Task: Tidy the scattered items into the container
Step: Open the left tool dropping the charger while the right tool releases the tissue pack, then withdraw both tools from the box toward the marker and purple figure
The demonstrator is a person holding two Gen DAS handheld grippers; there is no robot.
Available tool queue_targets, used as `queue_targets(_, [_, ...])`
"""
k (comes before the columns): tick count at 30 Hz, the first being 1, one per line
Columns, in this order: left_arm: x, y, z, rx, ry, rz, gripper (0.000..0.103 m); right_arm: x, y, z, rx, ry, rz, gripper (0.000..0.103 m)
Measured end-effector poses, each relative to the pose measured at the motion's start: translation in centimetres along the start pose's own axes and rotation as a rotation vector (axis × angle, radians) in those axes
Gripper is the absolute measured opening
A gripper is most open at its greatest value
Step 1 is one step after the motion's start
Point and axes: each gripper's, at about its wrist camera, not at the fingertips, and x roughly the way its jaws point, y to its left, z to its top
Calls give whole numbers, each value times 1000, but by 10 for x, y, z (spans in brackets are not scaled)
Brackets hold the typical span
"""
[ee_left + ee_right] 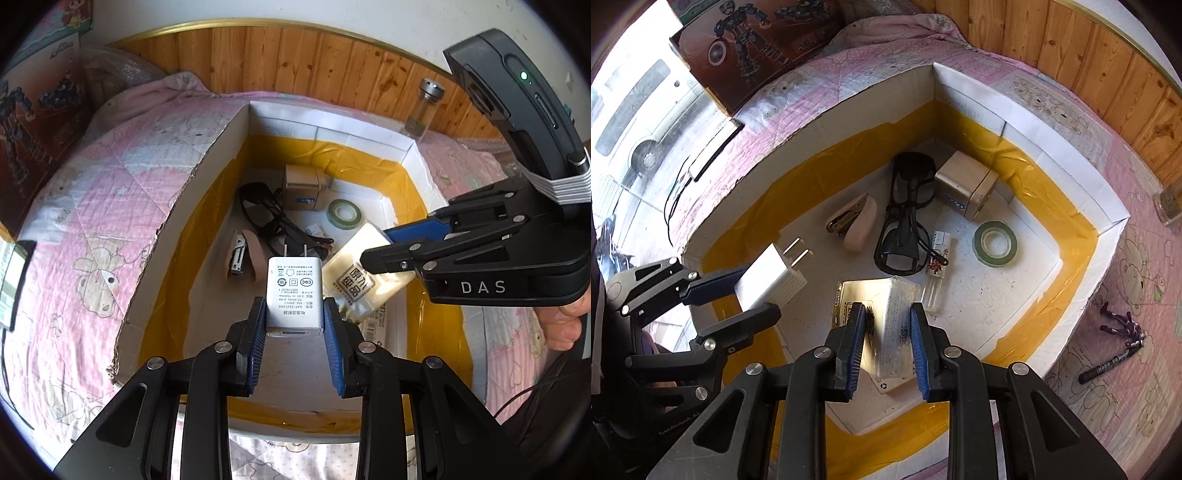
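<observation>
The charger (294, 295) is hanging over the box (221, 155), clamped in the left claw (294, 332). The right claw (887, 347) is gripping a tissue pack (892, 325) beside it, over the bare near floor of the box.

A bed covered by a pink and white quilt with cartoon bear prints (1089, 122) carries a wide, shallow white cardboard box lined with yellow tape (1027, 118) at its middle. Right of the box lie a black marker pen (1108, 363) and a small dark figurine (1119, 319); a clear glass jar with a metal lid (423, 109) stands far right. A dark robot-picture toy box (757, 40) rests far left.
</observation>
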Motion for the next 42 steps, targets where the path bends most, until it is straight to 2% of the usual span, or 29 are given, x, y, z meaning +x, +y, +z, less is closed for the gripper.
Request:
queue_targets(3, [6, -5, -2, 37, 20, 20, 31, -1, -3, 1, -2, -19, -35, 25])
queue_targets(7, [15, -6, -4, 47, 49, 33, 31, 6, -5, 3, 14, 9, 34, 25])
queue_targets(16, [20, 3, -4, 5, 61, 69, 31, 22, 8, -2, -30, 35, 8, 26])
queue_targets(19, [19, 12, -1, -46, 51, 67, 31, 24, 6, -3, -26, 40, 13, 28])
queue_targets(23, [14, 25, 4, -143, 28, 42, 36, 20, -1, -4, 5, 18, 9, 39])
queue_targets(27, [11, 24, 9, -181, 14, 23, 37, 12, -9, -5, 34, -9, 16, 39])
queue_targets(33, [8, 3, 16, -157, -7, 1, 38, -15, -25, -12, 108, -111, 84, 39])
queue_targets(38, [-2, -14, 25, -141, -67, -19, 39, -48, -36, -29, 143, -272, 169, 39])
queue_targets(42, [-11, -32, 33, -107, -118, -35, 39, -68, -40, -52, 152, -390, 189, 39])
